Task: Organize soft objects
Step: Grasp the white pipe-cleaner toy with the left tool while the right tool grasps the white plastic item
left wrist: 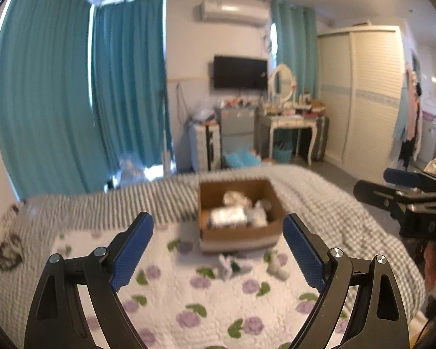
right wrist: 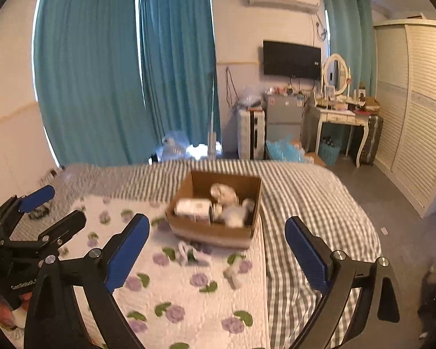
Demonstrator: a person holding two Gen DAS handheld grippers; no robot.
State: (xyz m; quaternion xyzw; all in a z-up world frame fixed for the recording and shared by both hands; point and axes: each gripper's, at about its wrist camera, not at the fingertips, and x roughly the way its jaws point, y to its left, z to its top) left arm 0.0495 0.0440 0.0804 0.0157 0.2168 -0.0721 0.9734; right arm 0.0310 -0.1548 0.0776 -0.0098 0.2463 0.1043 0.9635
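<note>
Hand-held gripper (left wrist: 218, 250) spread, cardboard box (left wrist: 238, 234) lengthwise ahead

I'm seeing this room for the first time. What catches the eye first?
A brown cardboard box sits in the middle of the bed, with pale soft things piled inside. Two small pale items lie on the flowered blanket just before it. Teal curtains fill the wall behind.

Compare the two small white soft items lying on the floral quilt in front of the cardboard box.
The left soft item lies close to the cardboard box; the right soft item lies further from it. The left one has dark green beside it; the right looks plain white. Both are small, blurred, and on the floral quilt, ungrasped.
</note>
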